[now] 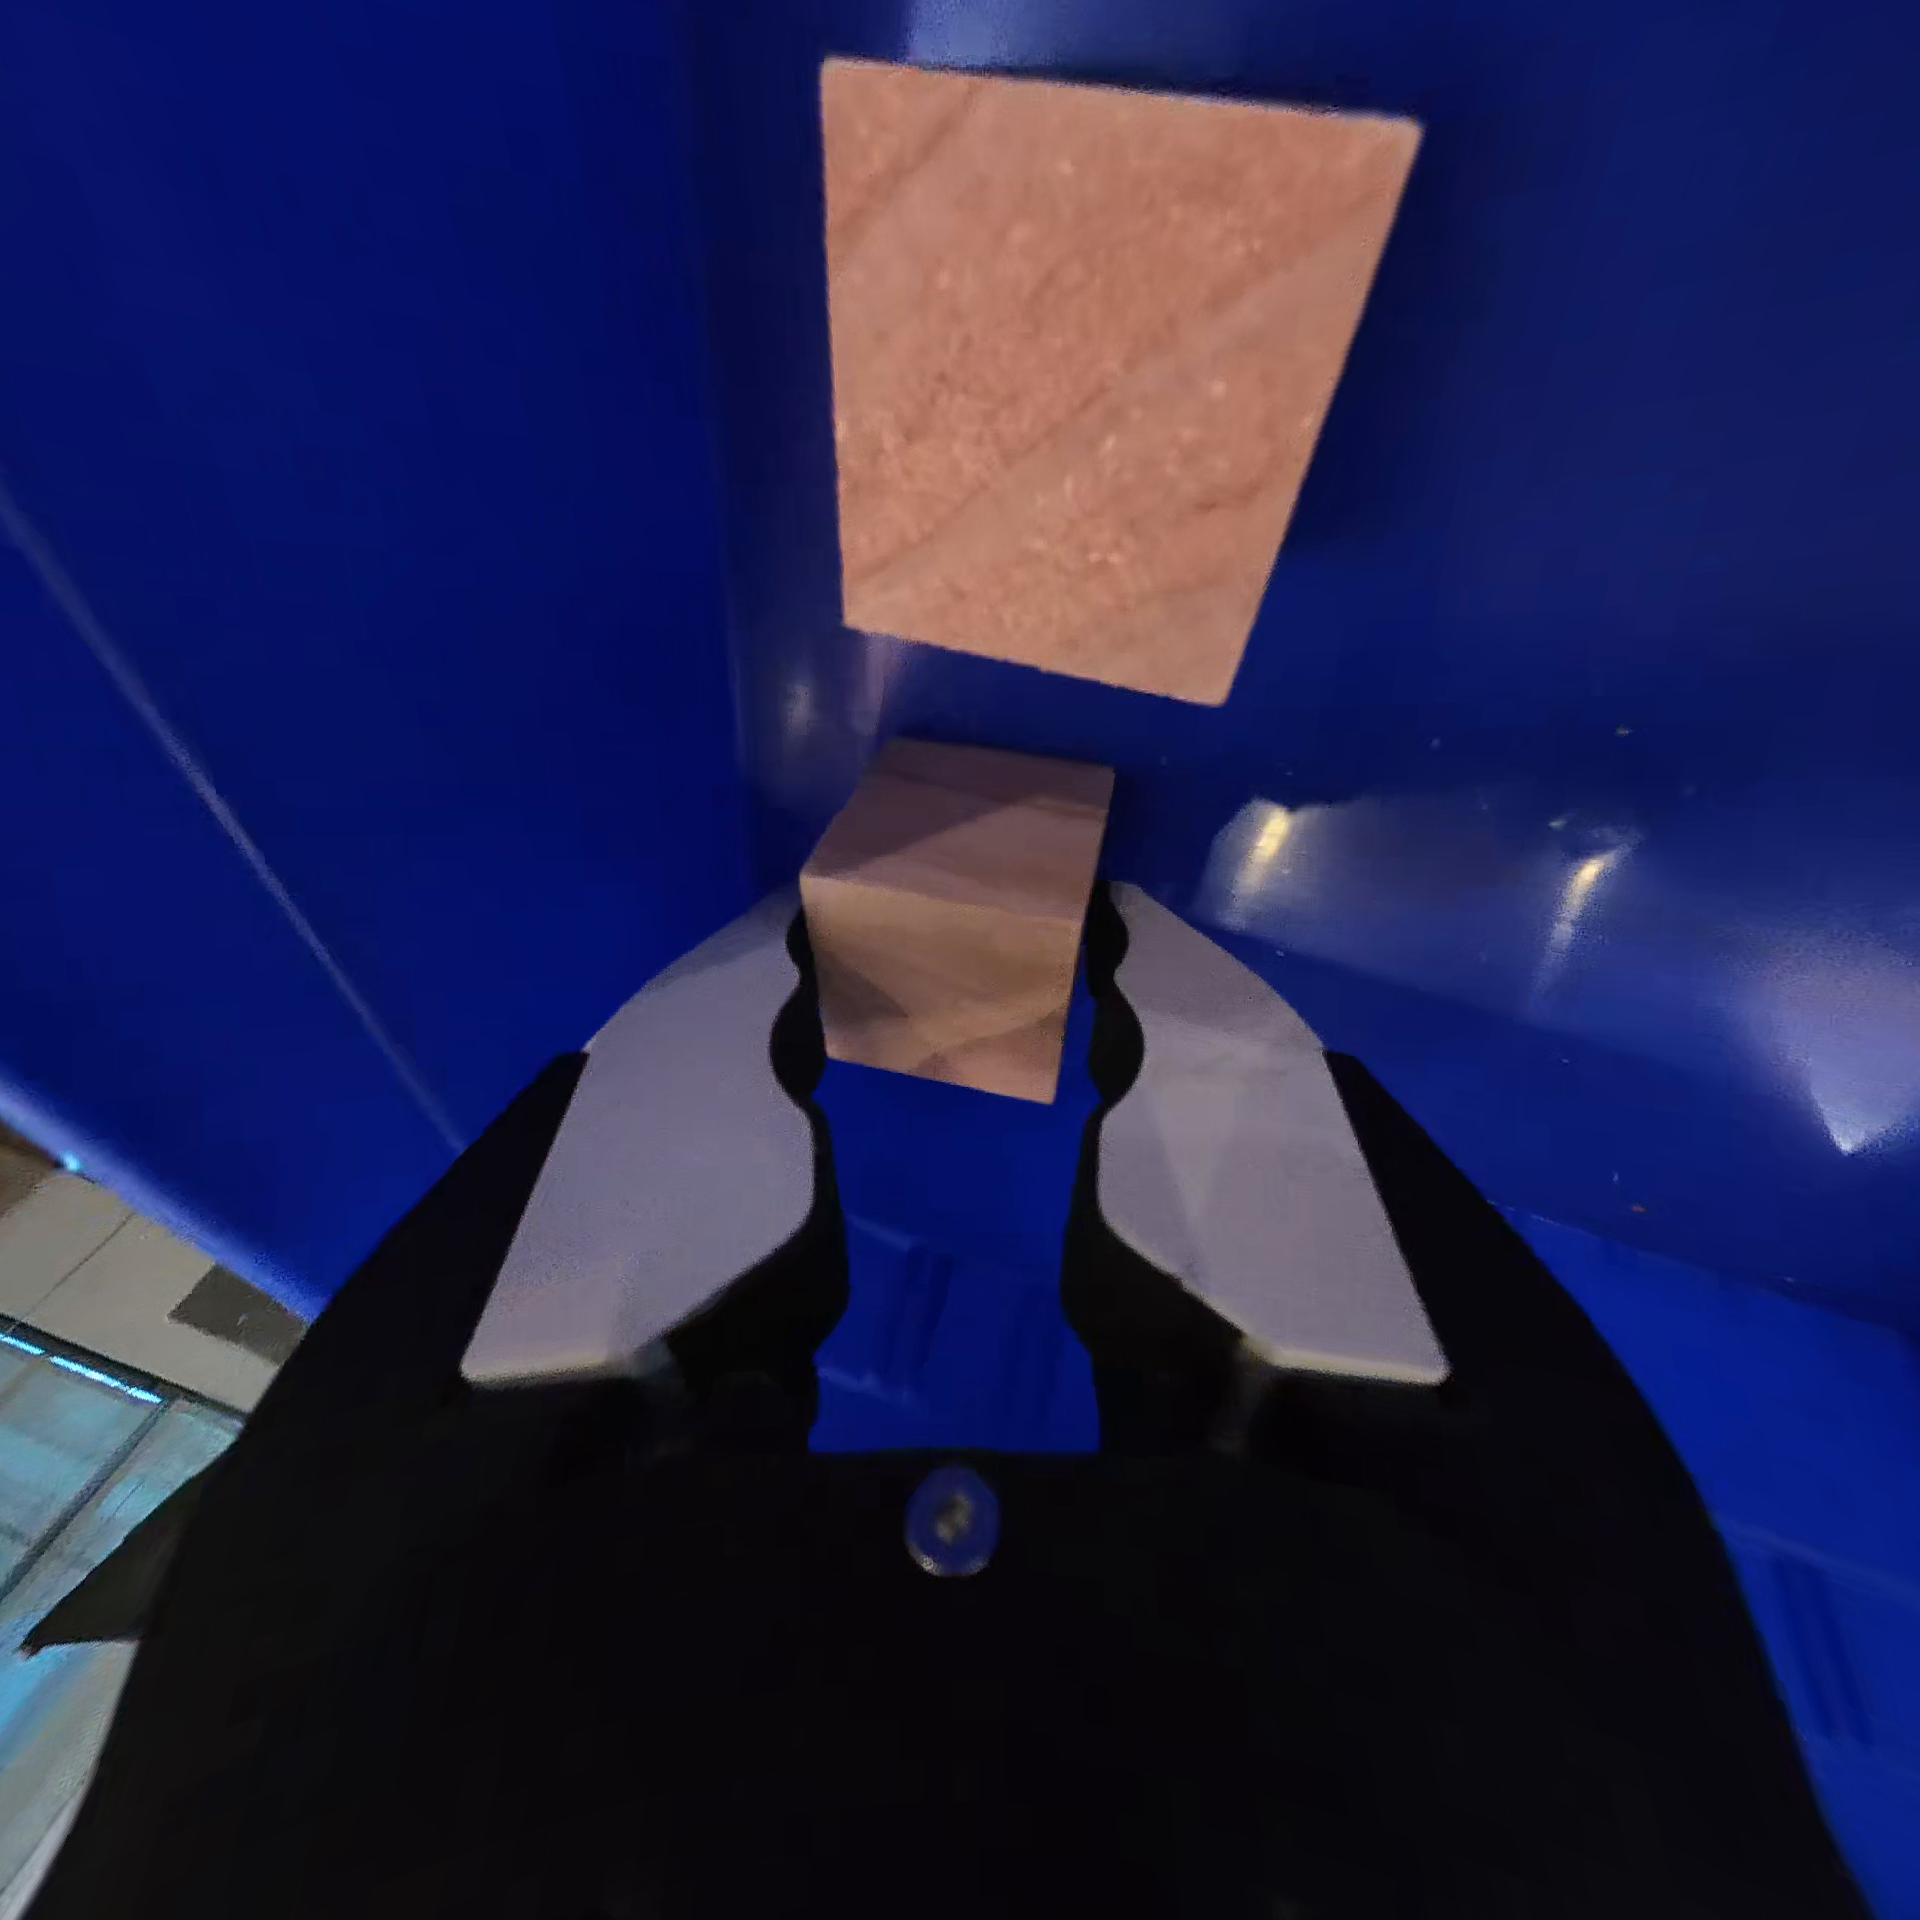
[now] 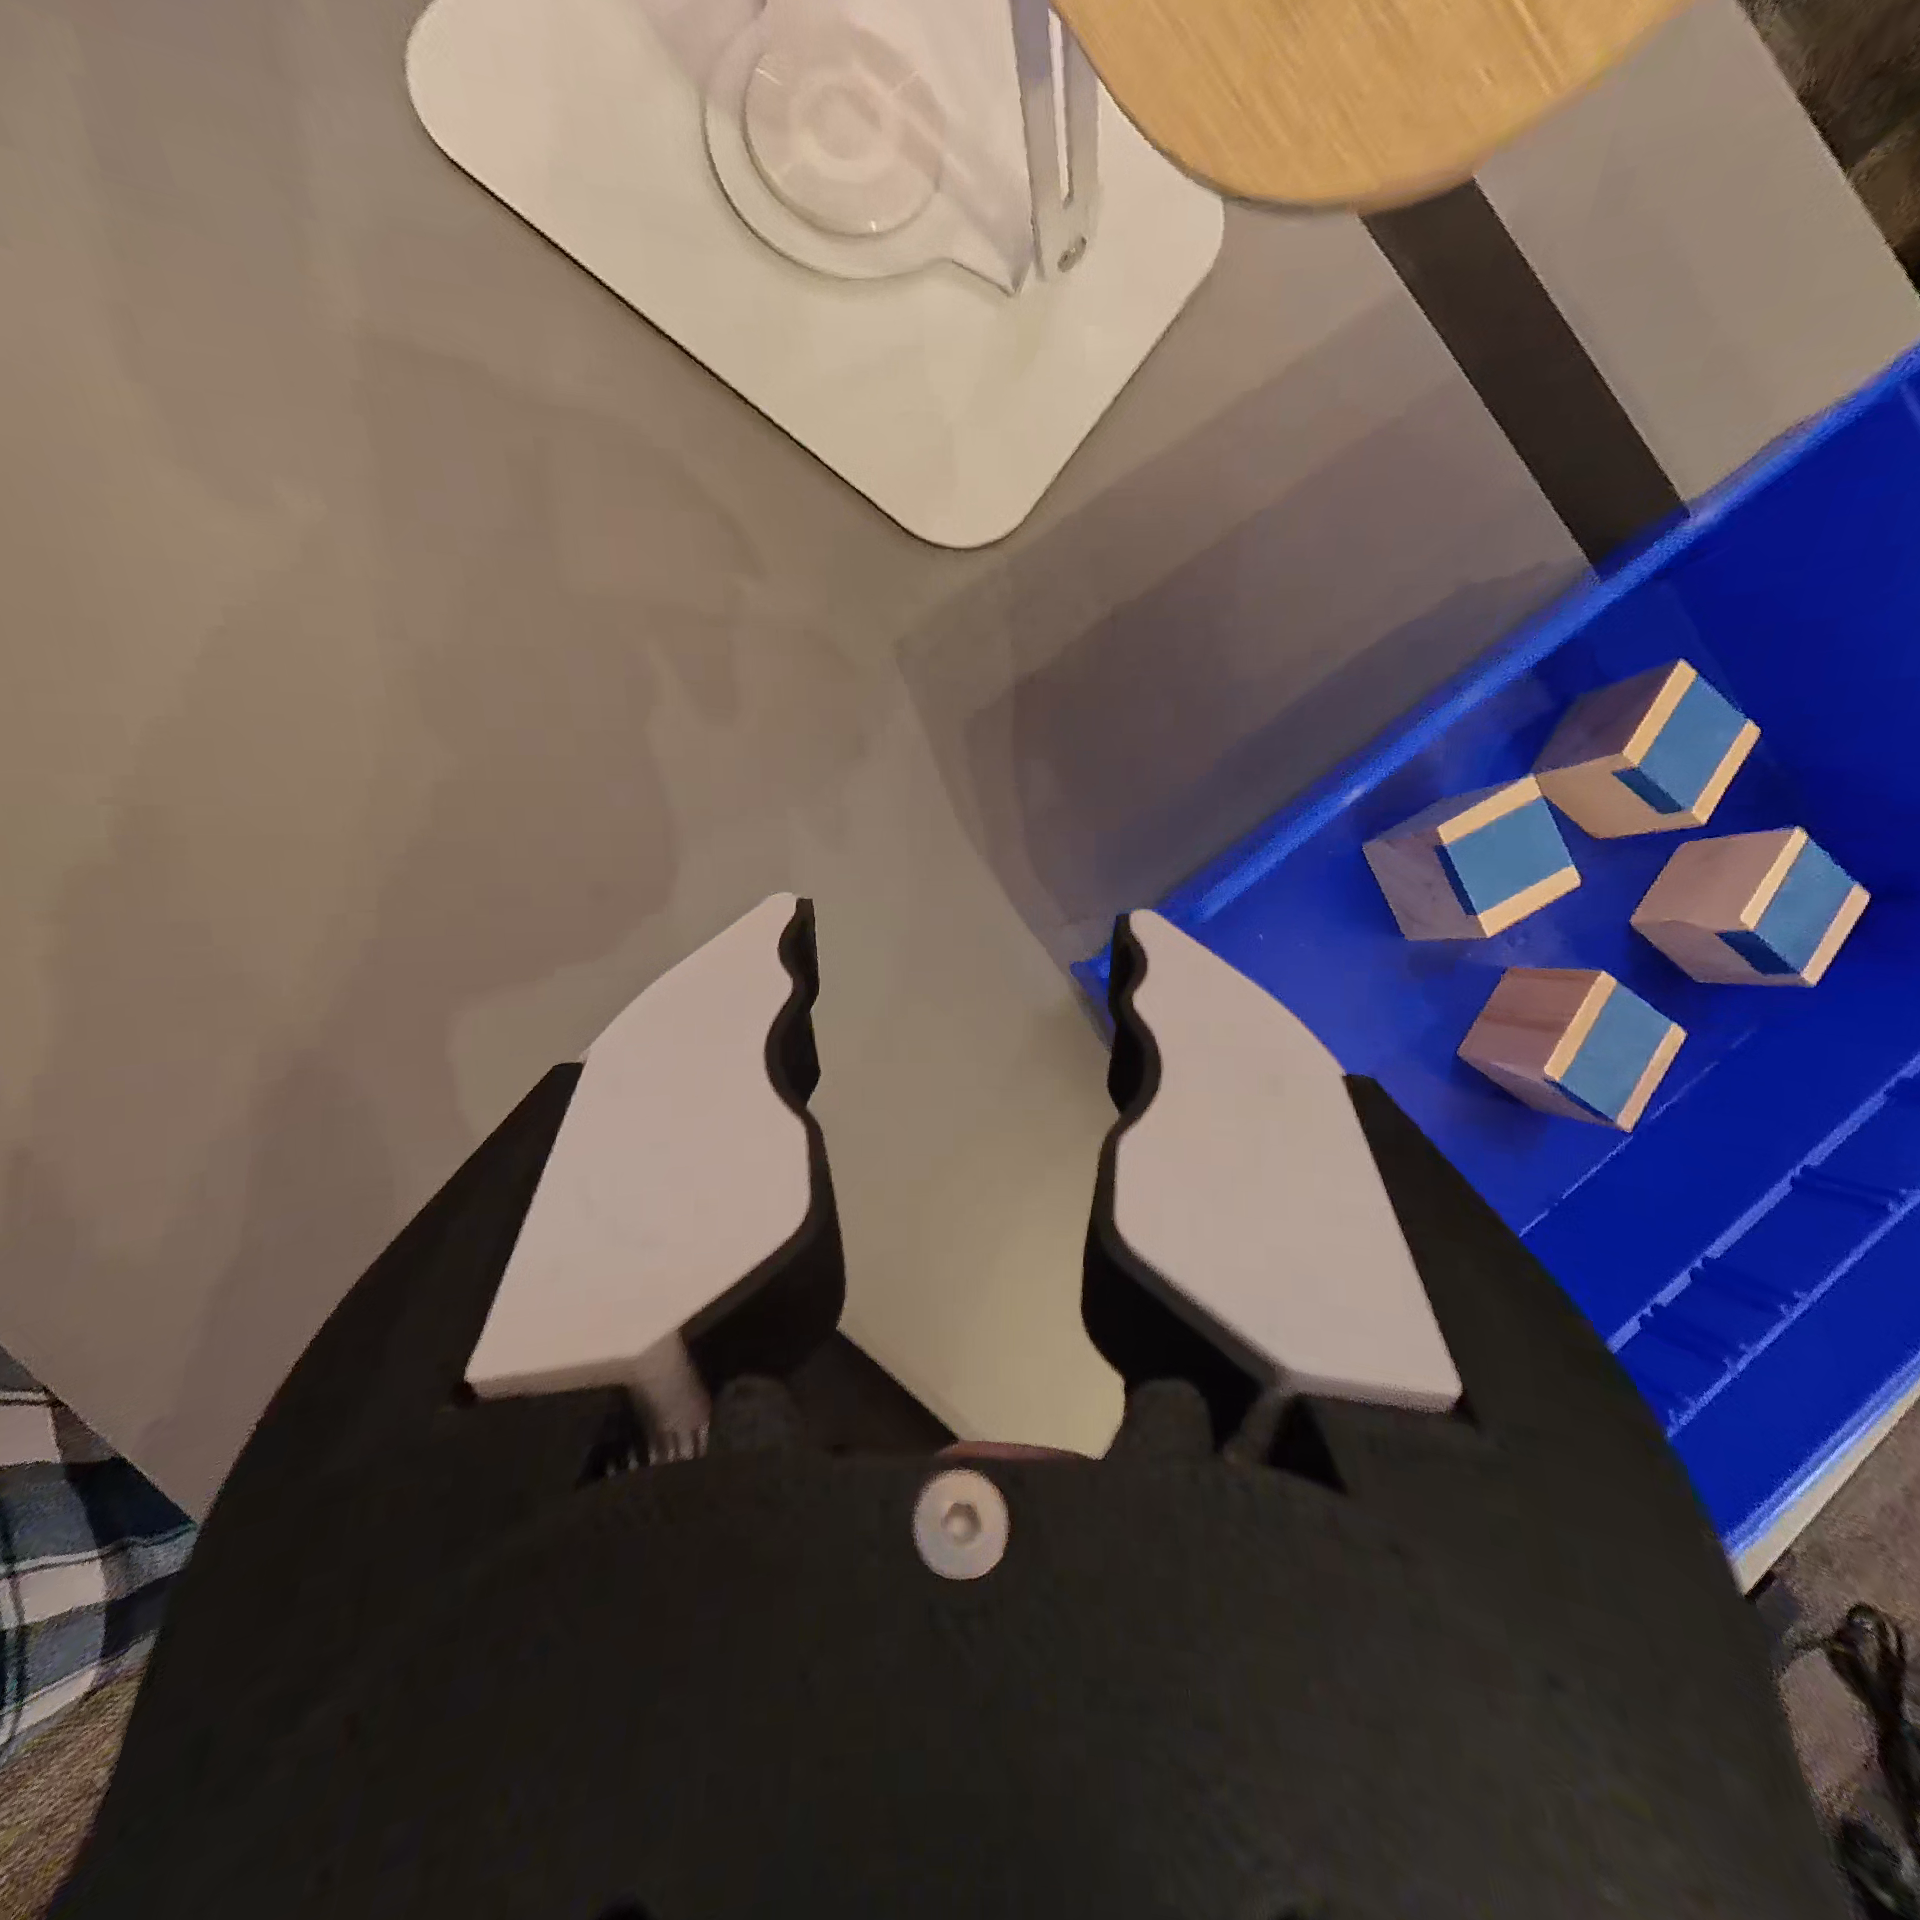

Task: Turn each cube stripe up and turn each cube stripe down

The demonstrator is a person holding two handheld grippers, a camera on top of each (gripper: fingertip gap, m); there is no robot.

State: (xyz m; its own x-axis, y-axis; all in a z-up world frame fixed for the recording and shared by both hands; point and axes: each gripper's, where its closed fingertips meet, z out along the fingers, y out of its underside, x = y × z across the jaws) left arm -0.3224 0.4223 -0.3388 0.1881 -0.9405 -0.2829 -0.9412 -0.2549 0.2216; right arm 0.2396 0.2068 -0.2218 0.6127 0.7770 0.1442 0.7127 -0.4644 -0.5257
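Blue bin [image 2: 1558, 1226] cut off by the right edge in the right wrist view; its far wall is unseen. Wooden board [image 2: 1351, 94] and clear jug [image 2: 862, 156], both beyond the bin, are cropped at the top. Left view: cube [image 1: 940, 966] between the jaws, right-pad contact unclear; stripe faces of it and the larger cube [image 1: 1081, 384] above are hidden.

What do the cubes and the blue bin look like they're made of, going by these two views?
The cubes look like bare, matte wood: grain lines run across the faces, with a flat blue stripe, tape or paint, on one side. The bin looks like moulded glossy plastic: light glints off its walls, and ribs run along its floor.
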